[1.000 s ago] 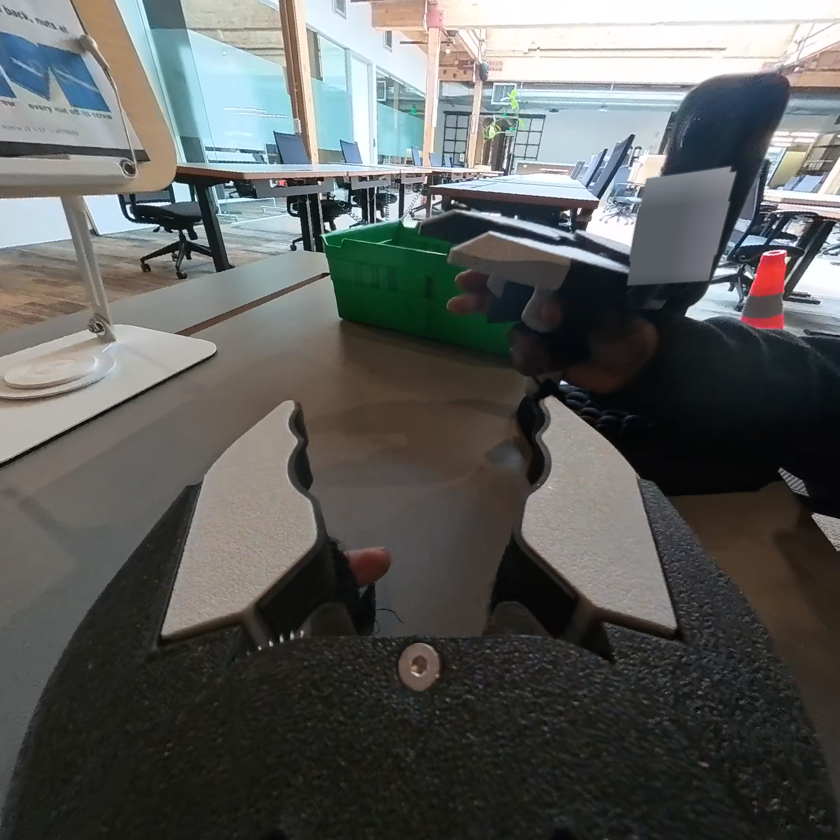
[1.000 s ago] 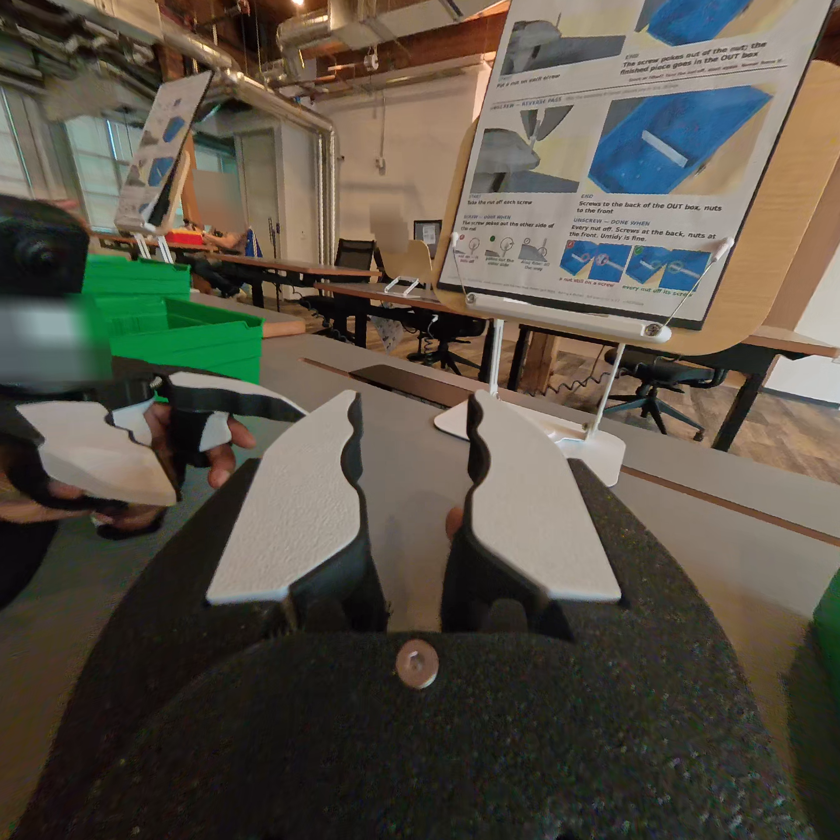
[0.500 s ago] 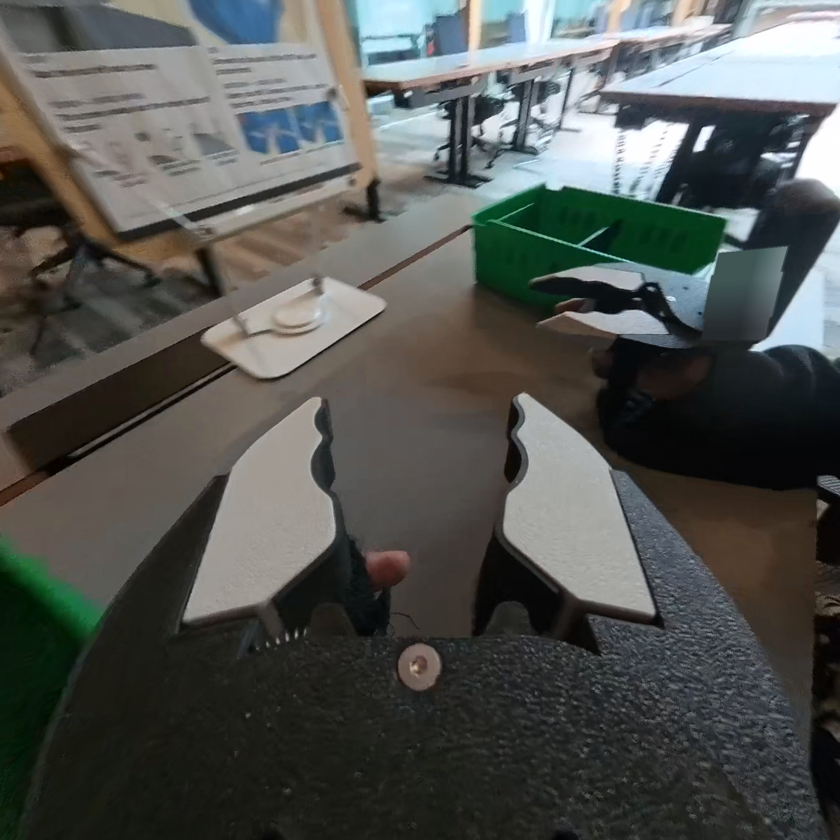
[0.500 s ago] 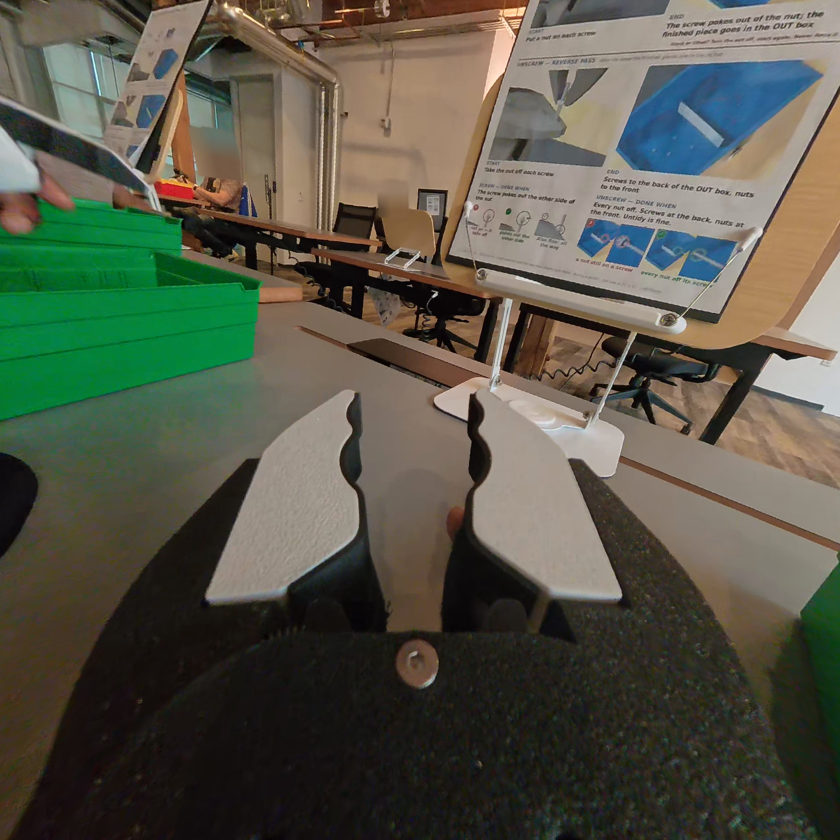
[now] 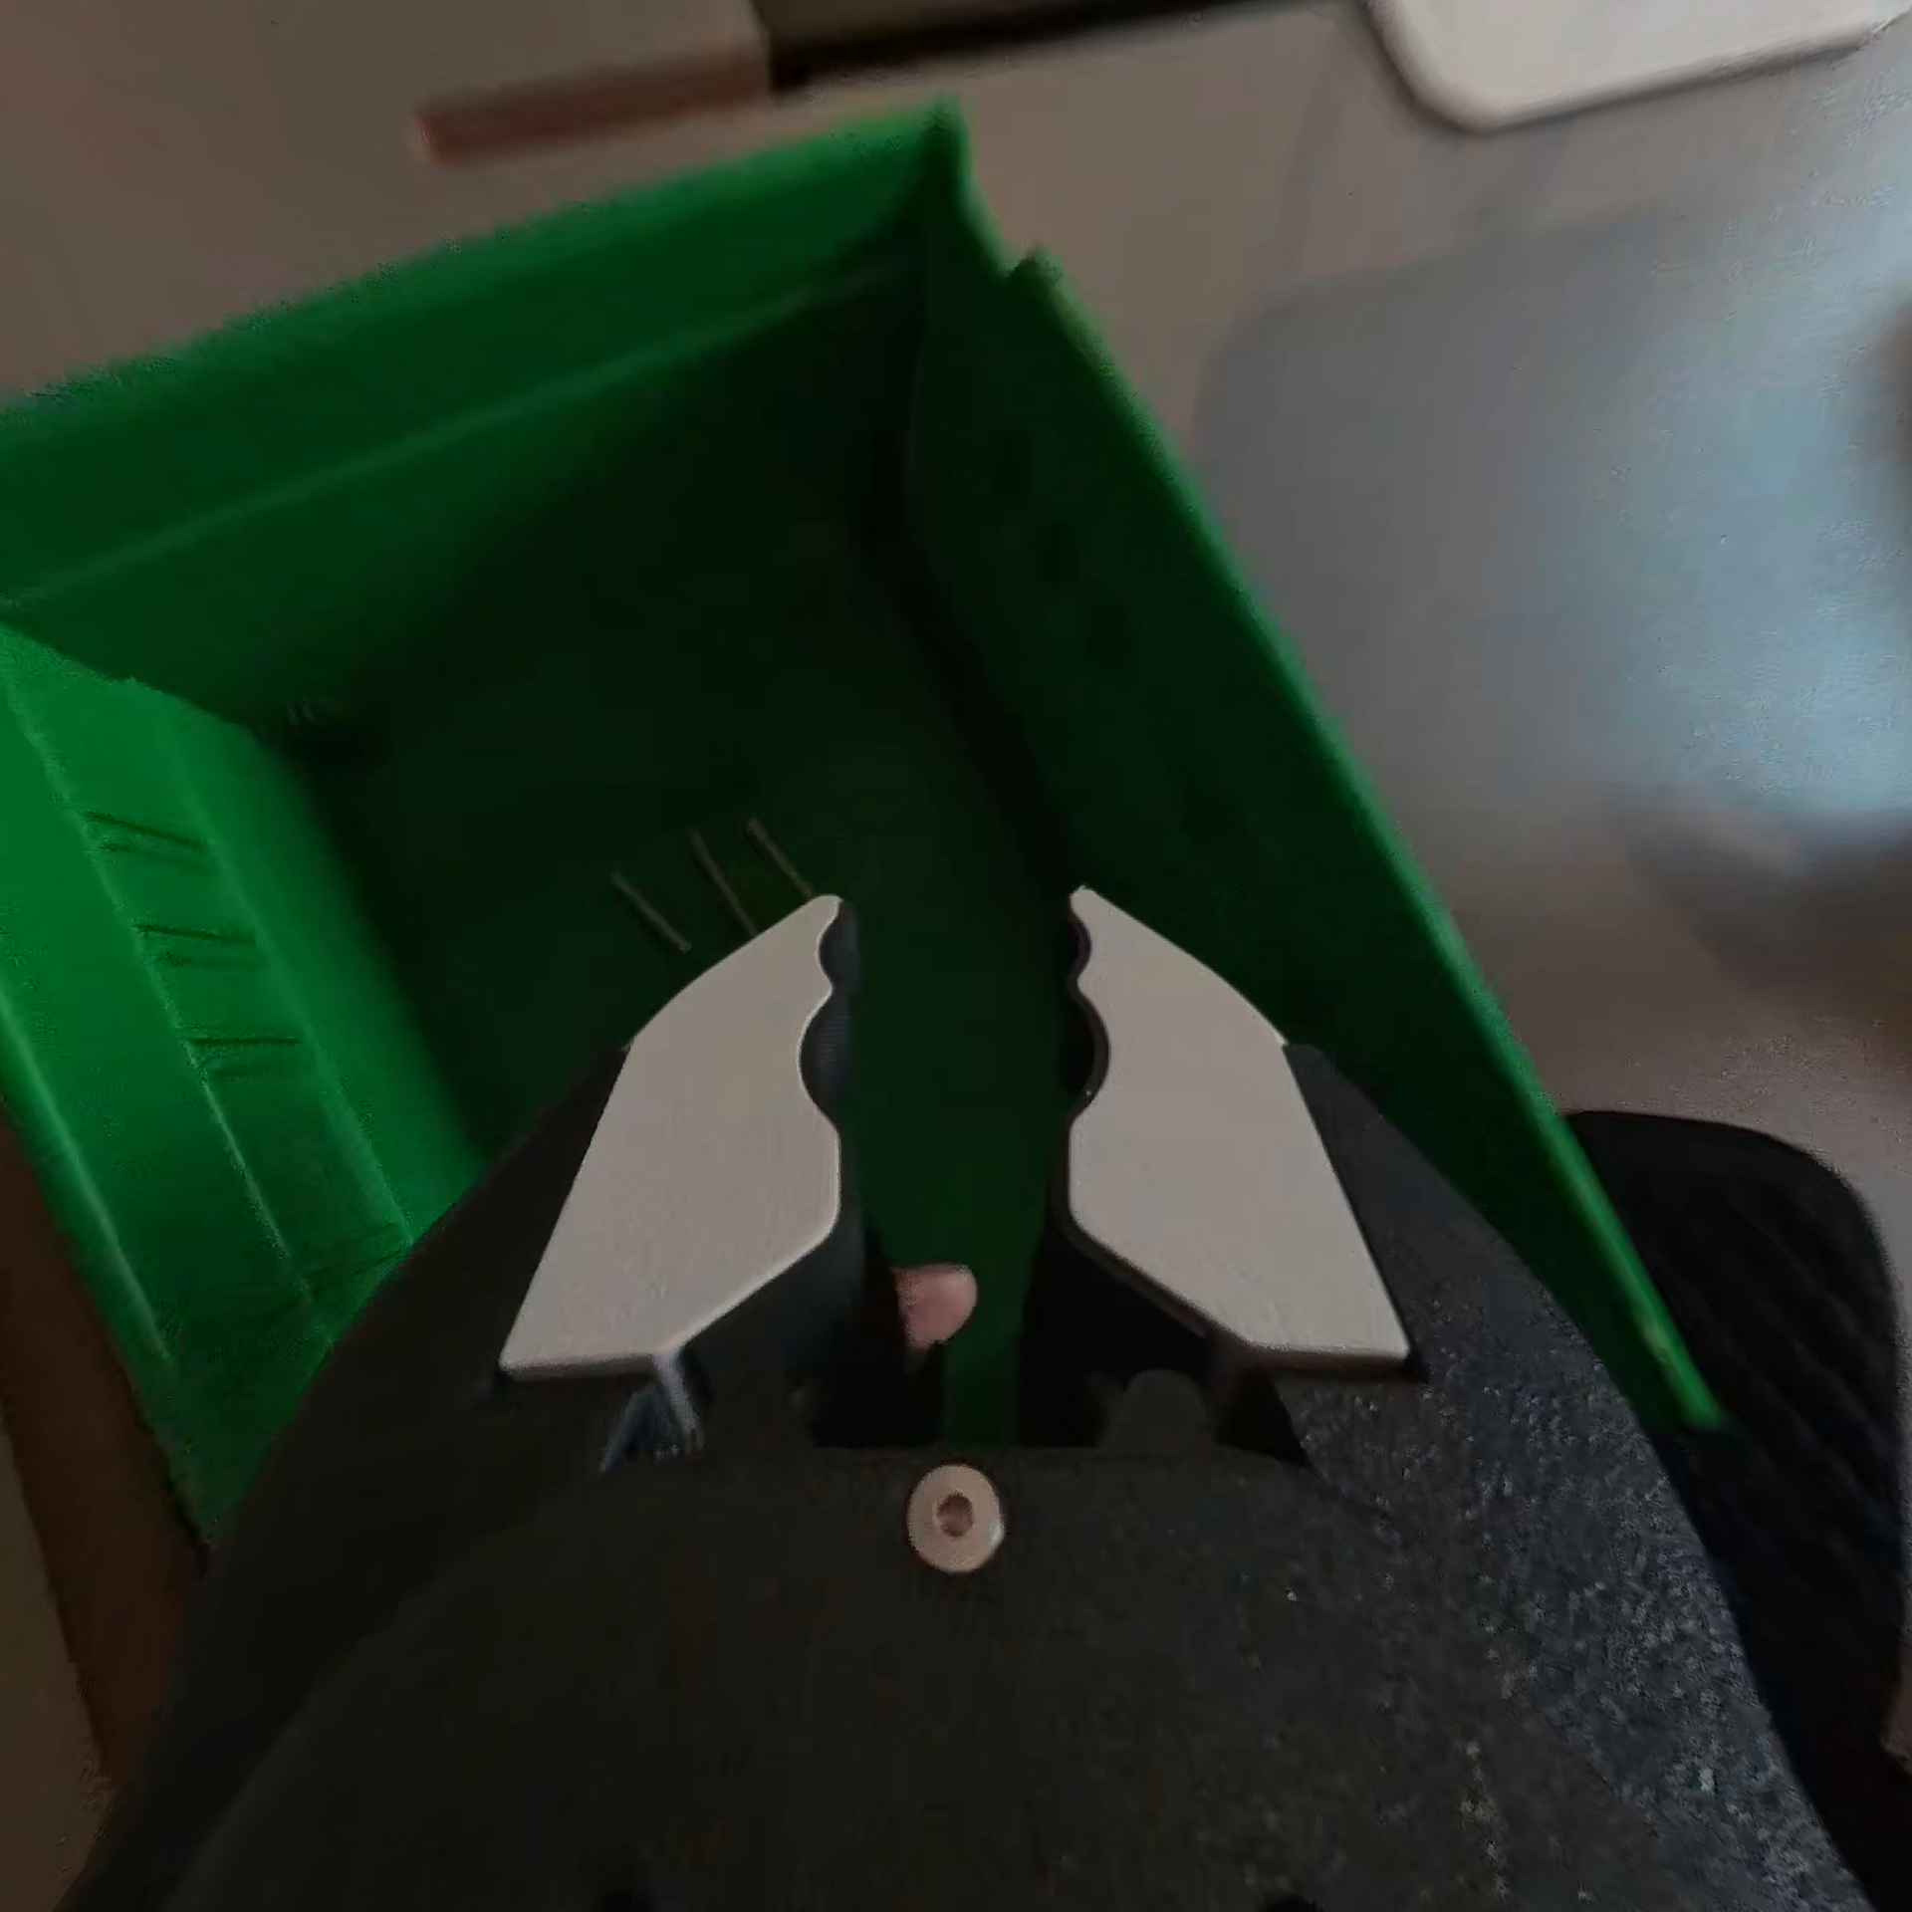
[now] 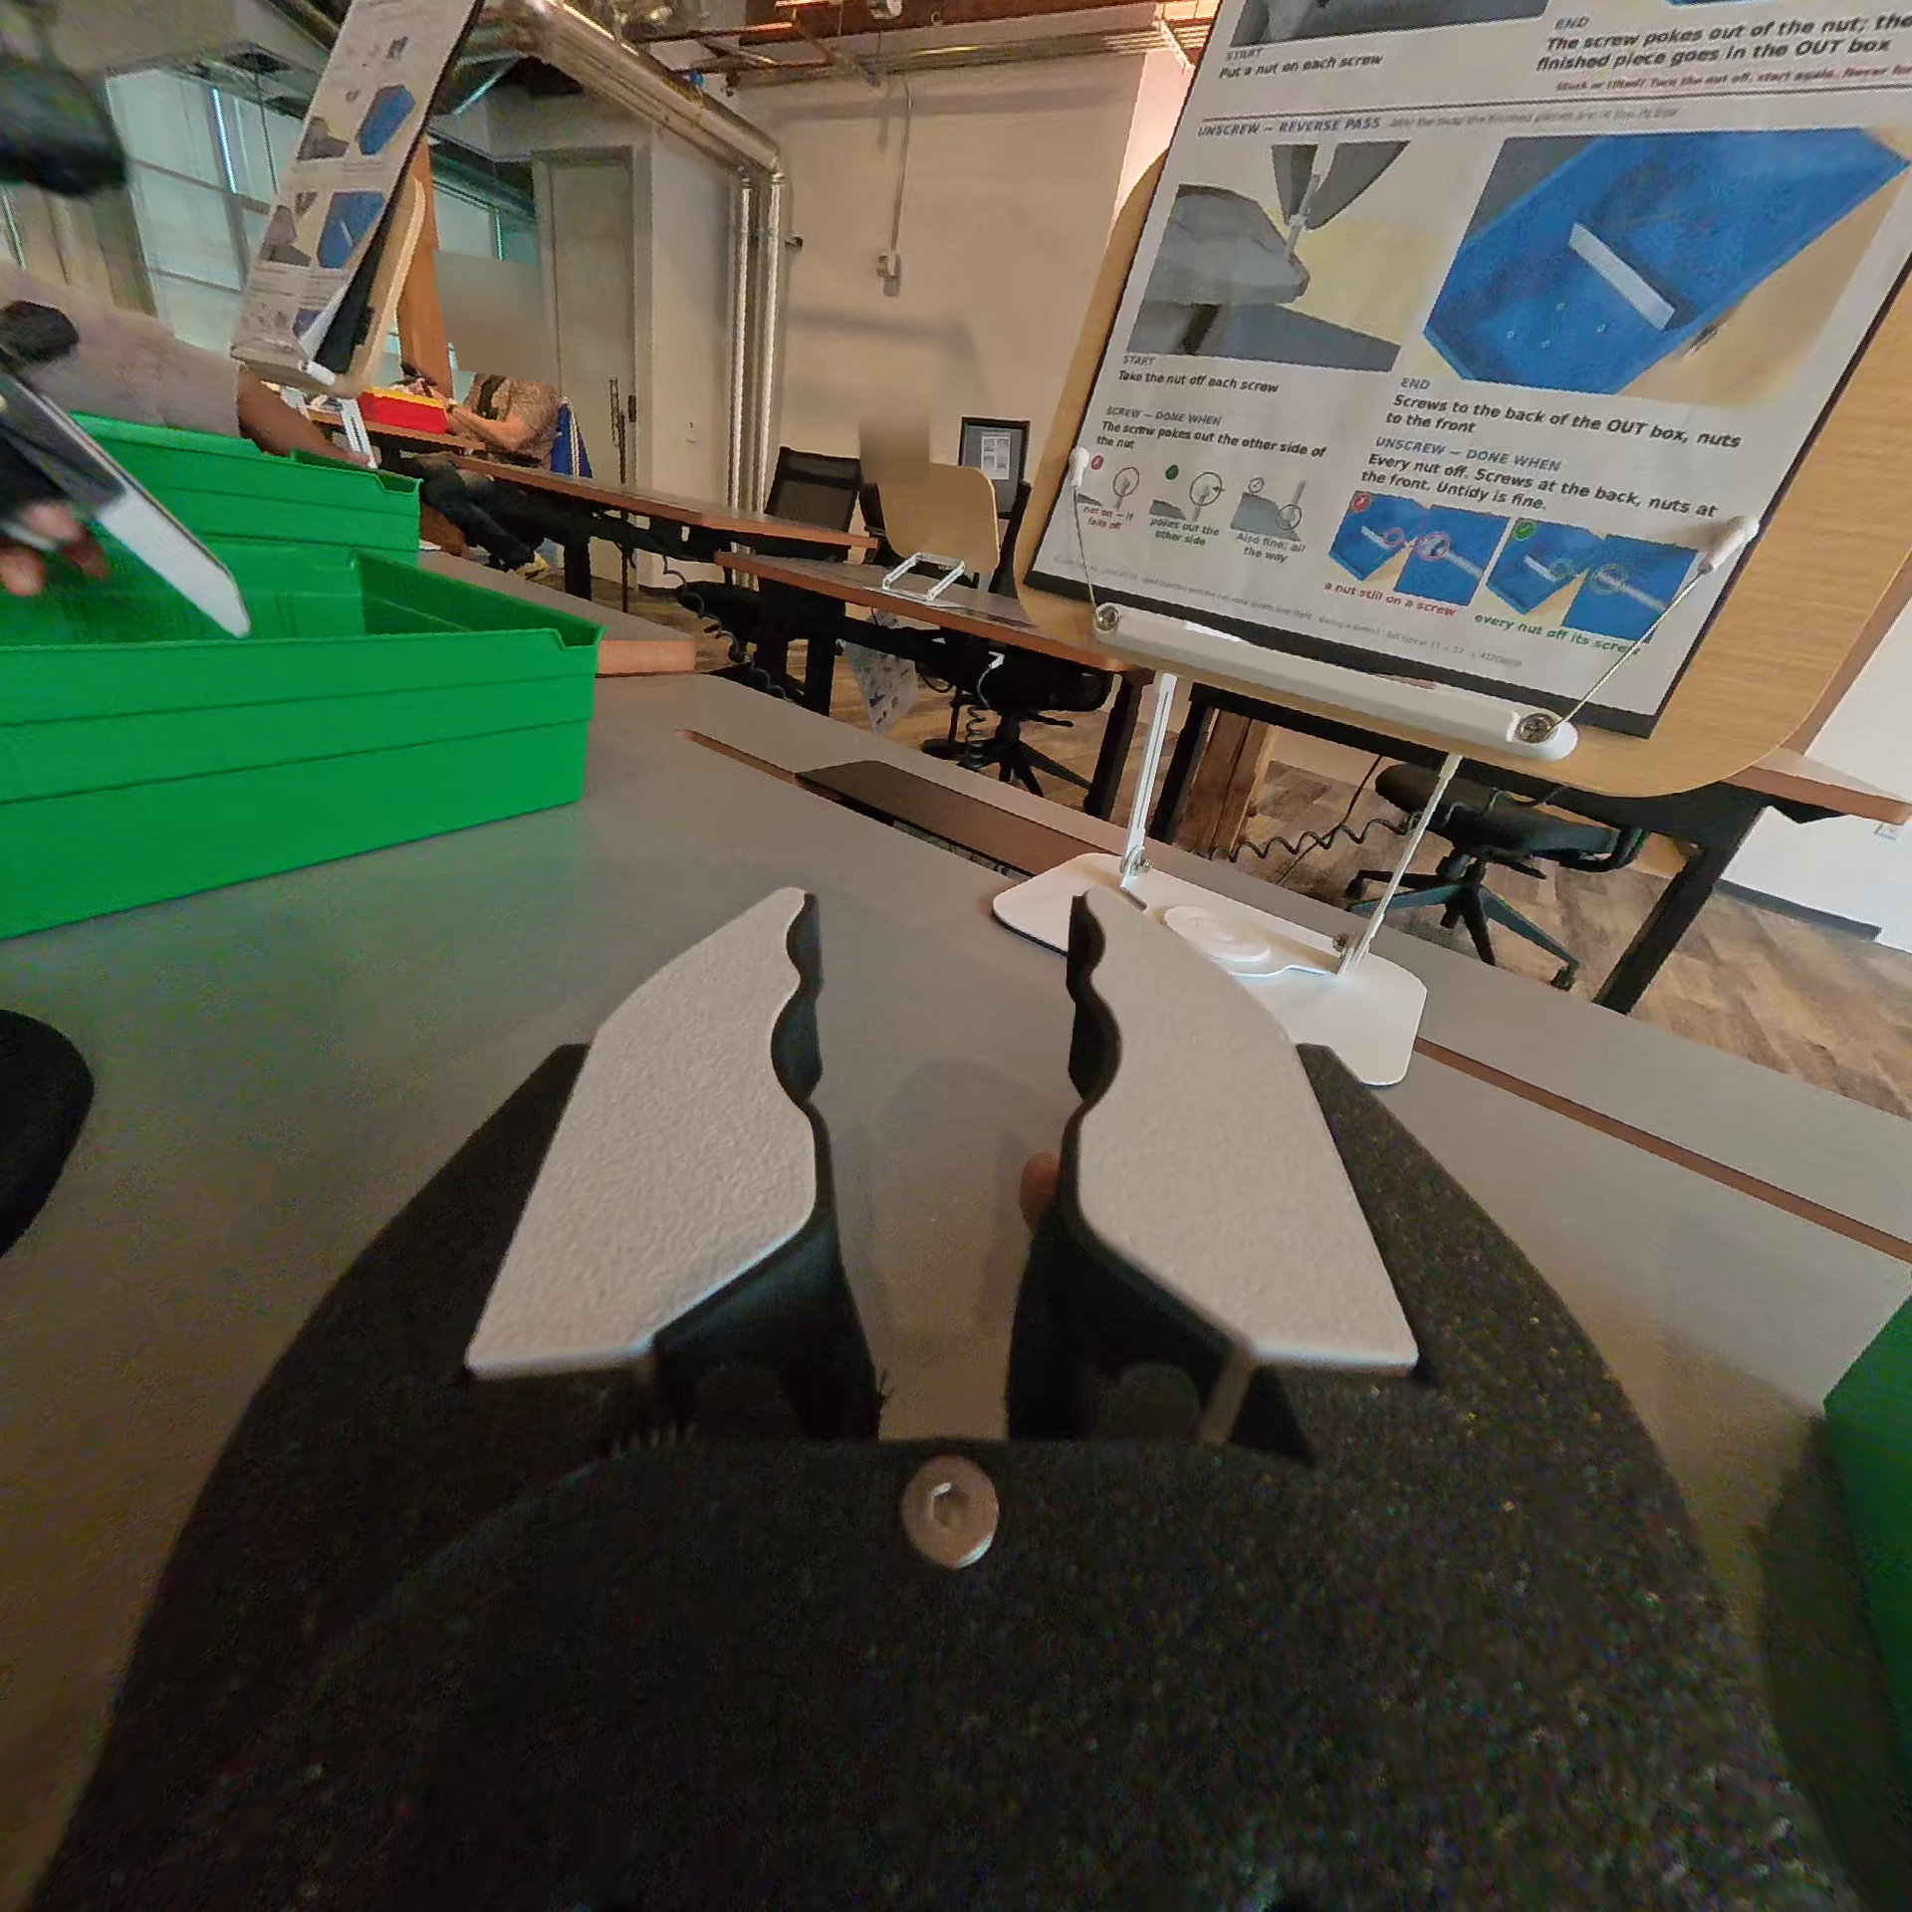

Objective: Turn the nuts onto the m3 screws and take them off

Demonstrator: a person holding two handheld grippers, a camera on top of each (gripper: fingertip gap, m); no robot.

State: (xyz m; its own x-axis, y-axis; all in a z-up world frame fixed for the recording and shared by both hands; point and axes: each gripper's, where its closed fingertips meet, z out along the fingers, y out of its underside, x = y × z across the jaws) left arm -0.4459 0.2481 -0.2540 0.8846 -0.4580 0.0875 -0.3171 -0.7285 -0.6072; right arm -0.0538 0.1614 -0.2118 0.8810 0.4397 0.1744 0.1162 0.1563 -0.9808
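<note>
Hovering over the green bin, the left gripper has its fingers spread and empty; three thin screws, left of centre frame, look light, stiff and slippery, best pinched mid-shaft. The right gripper is likewise spread above the surface.

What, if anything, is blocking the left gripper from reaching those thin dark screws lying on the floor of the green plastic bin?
Nothing visible. The left gripper, jaws apart and empty, hangs inside the green plastic bin; the thin dark screws lie just left of its fingertips, uncovered.

The left tool hung over a bin, with three thin screws on its floor just left of the tips. The right tool was above the counter, bins to its left, a stand ahead right.
</note>
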